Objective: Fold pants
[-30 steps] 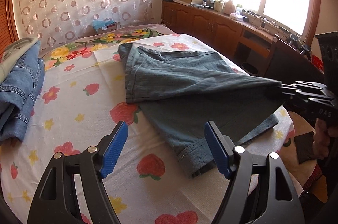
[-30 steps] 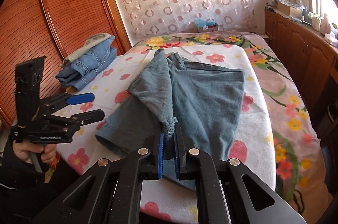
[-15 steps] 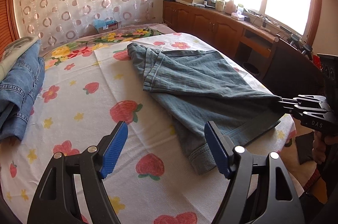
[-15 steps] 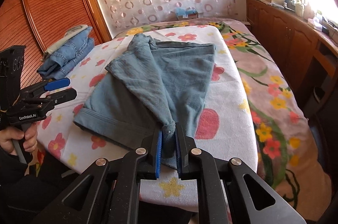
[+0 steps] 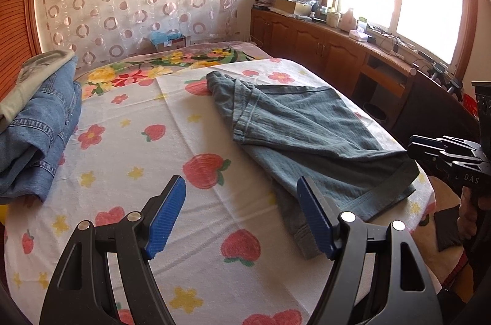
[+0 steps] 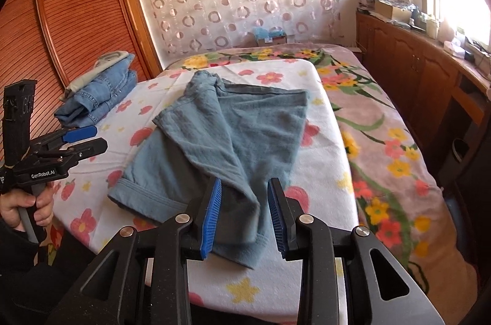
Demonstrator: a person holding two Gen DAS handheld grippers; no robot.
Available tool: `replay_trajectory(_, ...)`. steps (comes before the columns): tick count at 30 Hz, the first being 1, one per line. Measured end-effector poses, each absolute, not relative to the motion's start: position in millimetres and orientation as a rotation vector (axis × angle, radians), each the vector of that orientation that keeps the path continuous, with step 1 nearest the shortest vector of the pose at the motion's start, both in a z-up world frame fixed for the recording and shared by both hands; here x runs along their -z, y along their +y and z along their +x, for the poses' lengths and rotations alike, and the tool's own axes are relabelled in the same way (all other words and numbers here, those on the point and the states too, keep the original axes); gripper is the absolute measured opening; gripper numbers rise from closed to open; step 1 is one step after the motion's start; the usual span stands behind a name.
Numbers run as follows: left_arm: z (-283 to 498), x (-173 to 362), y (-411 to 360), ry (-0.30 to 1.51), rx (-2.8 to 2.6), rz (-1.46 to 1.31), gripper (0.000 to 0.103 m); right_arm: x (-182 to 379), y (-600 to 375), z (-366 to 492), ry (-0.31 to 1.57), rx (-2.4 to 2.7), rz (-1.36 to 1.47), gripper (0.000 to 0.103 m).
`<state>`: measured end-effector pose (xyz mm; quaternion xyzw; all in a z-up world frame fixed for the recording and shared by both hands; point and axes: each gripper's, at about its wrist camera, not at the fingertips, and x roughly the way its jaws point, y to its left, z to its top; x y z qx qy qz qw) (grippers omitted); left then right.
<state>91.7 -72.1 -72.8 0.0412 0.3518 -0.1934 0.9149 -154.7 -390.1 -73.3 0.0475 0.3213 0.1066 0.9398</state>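
Grey-blue pants (image 5: 307, 134) lie on the flowered bed cover (image 5: 129, 171), one leg folded diagonally over the other; they also show in the right wrist view (image 6: 221, 141). My left gripper (image 5: 242, 217) is open and empty, low over the cover, just left of the near leg hem (image 5: 307, 242). My right gripper (image 6: 244, 214) is open, its blue pads either side of the folded leg's hem (image 6: 242, 236), which lies loose on the bed. The right gripper also shows in the left wrist view (image 5: 412, 142), at the pants' right edge.
A stack of folded blue jeans (image 5: 33, 137) with a pale garment on top sits at the bed's left side, by the wooden wardrobe (image 6: 67, 18). A wooden cabinet (image 5: 322, 48) with clutter runs under the window on the right. A cardboard box (image 6: 270, 38) stands at the curtain.
My right gripper pulled the held leg across over the other leg, lowered it onto the bed and opened, letting the hem go. My left gripper stayed open and hardly moved.
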Motion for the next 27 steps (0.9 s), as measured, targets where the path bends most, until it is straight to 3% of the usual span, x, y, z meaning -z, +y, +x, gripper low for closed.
replay_trajectory(27, 97.0, 63.4, -28.3, 0.679, 0.303, 0.051, 0.076, 83.2, -284.1, -15.7, 0.663, -0.441, -0.033, 0.032)
